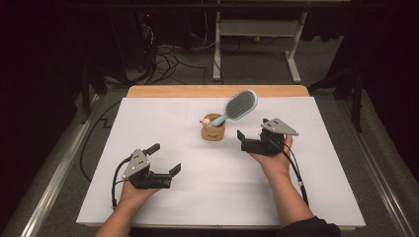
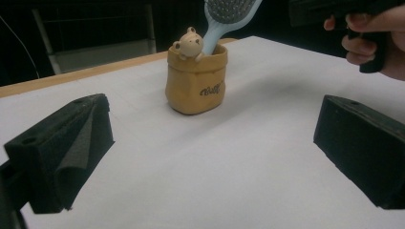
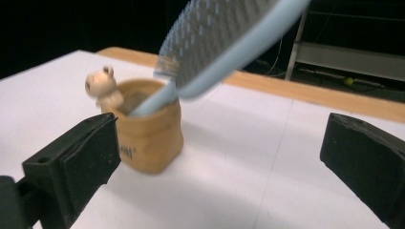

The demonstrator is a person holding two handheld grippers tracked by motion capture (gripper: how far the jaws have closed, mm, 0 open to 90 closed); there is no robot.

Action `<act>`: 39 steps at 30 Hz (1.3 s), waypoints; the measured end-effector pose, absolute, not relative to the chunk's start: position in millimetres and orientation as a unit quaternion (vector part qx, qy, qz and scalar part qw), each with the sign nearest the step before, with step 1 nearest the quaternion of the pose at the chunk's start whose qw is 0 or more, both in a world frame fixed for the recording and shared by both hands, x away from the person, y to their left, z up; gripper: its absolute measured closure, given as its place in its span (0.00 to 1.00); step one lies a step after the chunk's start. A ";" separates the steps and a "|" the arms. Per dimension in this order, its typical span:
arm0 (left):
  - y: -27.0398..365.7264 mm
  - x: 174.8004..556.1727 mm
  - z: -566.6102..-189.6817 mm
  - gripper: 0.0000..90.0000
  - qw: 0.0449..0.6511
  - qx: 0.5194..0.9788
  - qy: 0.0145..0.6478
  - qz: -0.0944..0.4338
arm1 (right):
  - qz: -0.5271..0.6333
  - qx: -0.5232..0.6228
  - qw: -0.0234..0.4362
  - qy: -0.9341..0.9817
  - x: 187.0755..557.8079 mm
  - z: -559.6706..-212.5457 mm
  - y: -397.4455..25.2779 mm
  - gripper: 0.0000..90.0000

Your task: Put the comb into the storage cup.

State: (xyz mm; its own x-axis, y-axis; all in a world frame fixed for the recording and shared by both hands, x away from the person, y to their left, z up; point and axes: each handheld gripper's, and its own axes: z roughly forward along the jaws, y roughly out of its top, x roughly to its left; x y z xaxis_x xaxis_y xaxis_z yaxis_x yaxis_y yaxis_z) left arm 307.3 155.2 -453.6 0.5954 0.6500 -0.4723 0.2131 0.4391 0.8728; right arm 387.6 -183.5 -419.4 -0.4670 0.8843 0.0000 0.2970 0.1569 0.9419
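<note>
A tan bag-shaped holder (image 1: pixel 213 130) stands on the white sheet (image 1: pixel 197 197) near the middle back, with a small bear figure (image 1: pixel 206 120) on its rim. A light blue hairbrush (image 1: pixel 239 105) stands handle-down in it and leans to the right. My right gripper (image 1: pixel 253 129) is open just right of the holder, level with it, nothing between its jaws. My left gripper (image 1: pixel 165 158) is open at the front left, well short of the holder. The left gripper view shows the holder (image 2: pixel 196 86) and bear (image 2: pixel 188 43) ahead; the right gripper view shows the holder (image 3: pixel 148 138) close by, under the brush head (image 3: pixel 224 38).
The white sheet covers a wooden table whose edge (image 1: pixel 217 91) shows at the back. Beyond it stand a white table frame (image 1: pixel 257 29) and loose cables (image 1: pixel 168 59) on the floor. Metal rails (image 1: pixel 54 177) run along both sides.
</note>
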 end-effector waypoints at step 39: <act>184.7 290.9 -457.1 0.01 0.729 0.494 0.447 0.160 | 0.517 0.423 0.328 0.668 272.4 -450.6 -291.8 0.00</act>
